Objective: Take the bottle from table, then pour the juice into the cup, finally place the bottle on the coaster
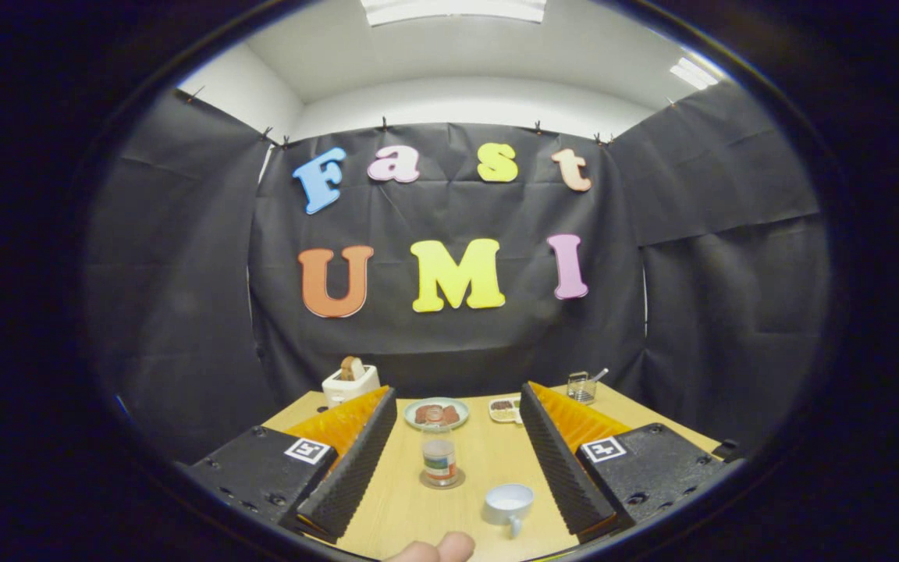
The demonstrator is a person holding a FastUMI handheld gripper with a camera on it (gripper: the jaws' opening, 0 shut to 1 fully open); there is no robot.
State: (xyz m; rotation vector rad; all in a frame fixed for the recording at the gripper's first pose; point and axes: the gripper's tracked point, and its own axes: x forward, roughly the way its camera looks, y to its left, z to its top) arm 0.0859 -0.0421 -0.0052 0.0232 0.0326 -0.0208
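The small clear plastic bottle with a coloured label (439,457) is standing upright on a round coaster (442,481) on the light wooden table (488,457), lying straight ahead between the gripper (456,457)'s wide-open fingers, which are gripping nothing. Nearer than the bottle, slightly right of it, a white ceramic cup (508,504) is sitting; beyond the bottle, a pale green plate of food (436,412).

One bottle (439,457), one cup (508,504), one toaster (350,383), two plates (436,413).
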